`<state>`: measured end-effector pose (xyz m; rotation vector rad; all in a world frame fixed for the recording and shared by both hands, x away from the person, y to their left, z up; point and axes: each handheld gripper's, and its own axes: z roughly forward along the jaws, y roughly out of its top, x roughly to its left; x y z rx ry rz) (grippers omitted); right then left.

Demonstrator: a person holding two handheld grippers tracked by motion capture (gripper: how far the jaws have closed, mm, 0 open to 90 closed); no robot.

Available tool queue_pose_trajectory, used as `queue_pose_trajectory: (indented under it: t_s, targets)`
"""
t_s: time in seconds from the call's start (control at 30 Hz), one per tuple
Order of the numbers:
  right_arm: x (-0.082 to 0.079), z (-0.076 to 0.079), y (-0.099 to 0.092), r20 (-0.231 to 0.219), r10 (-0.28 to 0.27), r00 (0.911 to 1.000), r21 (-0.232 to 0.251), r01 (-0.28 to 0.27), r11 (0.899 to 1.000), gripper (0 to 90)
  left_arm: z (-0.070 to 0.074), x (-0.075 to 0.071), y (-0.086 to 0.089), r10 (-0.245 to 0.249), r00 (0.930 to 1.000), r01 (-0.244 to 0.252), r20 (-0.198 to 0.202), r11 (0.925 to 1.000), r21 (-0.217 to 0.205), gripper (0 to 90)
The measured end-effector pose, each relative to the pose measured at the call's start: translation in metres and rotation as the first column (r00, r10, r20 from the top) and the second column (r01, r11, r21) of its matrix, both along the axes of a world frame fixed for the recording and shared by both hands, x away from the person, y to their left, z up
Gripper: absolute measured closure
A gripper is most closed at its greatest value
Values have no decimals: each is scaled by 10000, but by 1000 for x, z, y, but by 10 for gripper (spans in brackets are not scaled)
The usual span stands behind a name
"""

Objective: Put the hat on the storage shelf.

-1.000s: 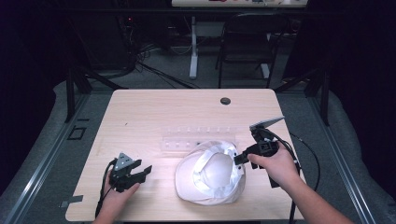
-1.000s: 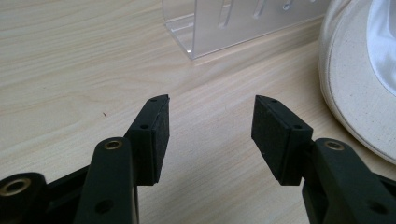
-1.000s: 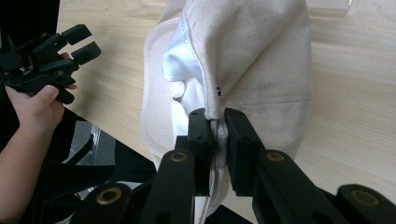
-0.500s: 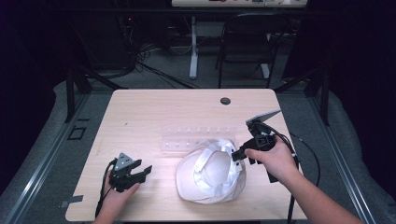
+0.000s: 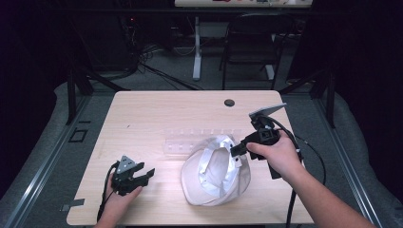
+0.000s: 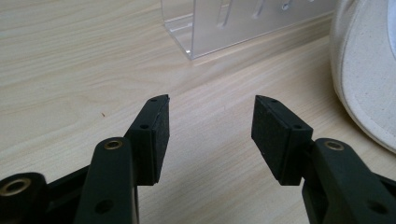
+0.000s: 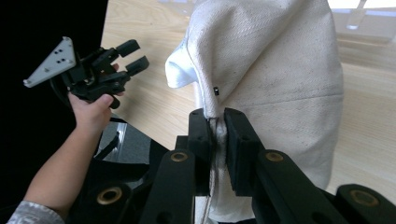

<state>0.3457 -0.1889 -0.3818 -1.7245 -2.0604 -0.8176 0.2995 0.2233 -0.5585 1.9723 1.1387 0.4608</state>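
On the pale wooden table (image 5: 157, 114) in a dim room, the right gripper (image 7: 215, 122) pinches the cream cloth cap (image 7: 275, 70), probably its rim; the left gripper (image 6: 209, 126) rests with jaws spread.

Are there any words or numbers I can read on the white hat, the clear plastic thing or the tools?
None: no readable text anywhere.
White hat: plain cloth, no print.
Clear plastic rack: plain slots, no label.
Left tool and right tool: plain black, no markings.
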Motion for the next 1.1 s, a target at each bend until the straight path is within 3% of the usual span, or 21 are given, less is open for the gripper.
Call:
queue_pose_trajectory:
  t_s: [0.27,0.67,1.1]
  targets:
    - [3,8,2,-119,80,9999,273,-77,9996,819,0,0,0,-10,10000,10,-51,10000,-6,470]
    - [3,13,1,-360,146,9992,1148,-104,9933,821,0,0,-1,-43,10000,43,-5,10000,31,470]
    - [2,32,-2,187,139,9997,1644,-168,9862,822,0,-1,-2,-66,10000,66,10,10000,-42,469]
